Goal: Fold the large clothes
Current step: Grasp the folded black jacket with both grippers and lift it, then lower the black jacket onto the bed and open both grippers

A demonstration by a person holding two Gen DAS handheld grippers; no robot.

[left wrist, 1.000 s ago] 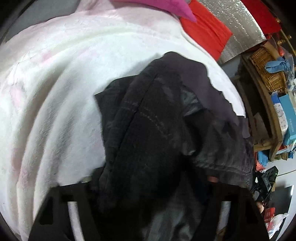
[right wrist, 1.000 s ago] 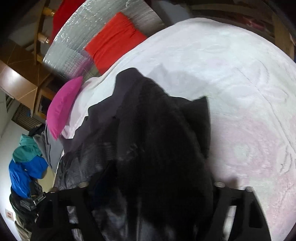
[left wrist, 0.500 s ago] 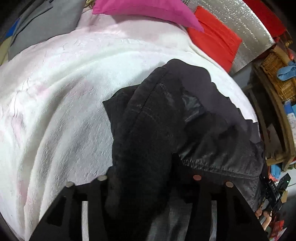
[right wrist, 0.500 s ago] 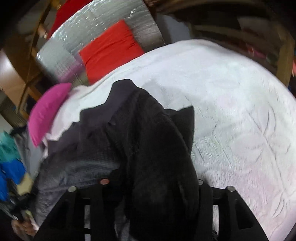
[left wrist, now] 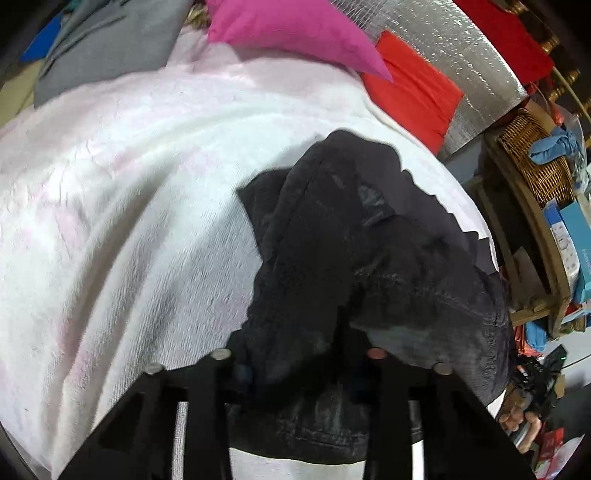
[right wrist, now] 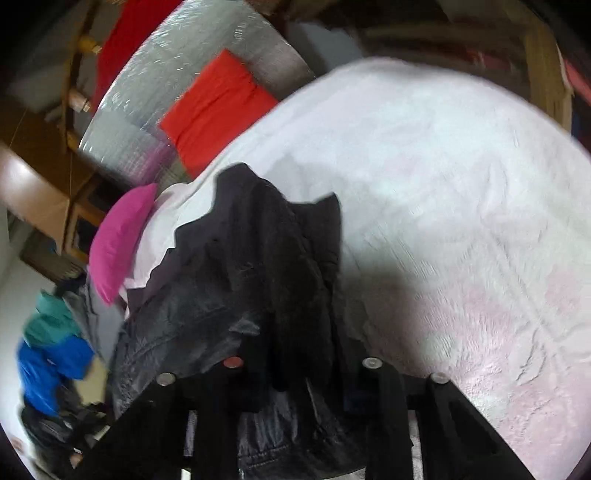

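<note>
A large black garment [left wrist: 343, 251] with a greyish denim-like part hangs bunched over a white and pale pink bed cover [left wrist: 122, 206]. My left gripper [left wrist: 299, 365] is shut on a fold of its near edge and holds it above the bed. In the right wrist view the same black garment [right wrist: 266, 266] drapes between the fingers of my right gripper [right wrist: 301, 363], which is shut on it. The garment's far end touches the bed cover [right wrist: 461, 206]. The fingertips are hidden by the cloth.
A magenta pillow [left wrist: 295, 33] and a red pillow [left wrist: 413, 92] lie at the head of the bed against a silver foil panel [left wrist: 469, 62]. A grey garment [left wrist: 107, 48] lies at the far left. A wicker basket [left wrist: 535, 158] and cluttered shelves stand to the right.
Both grippers have risen and pulled back with the garment; more of the pillows and headboard shows. The fingers have closed further on the cloth. The right view has swung and is blurred.
</note>
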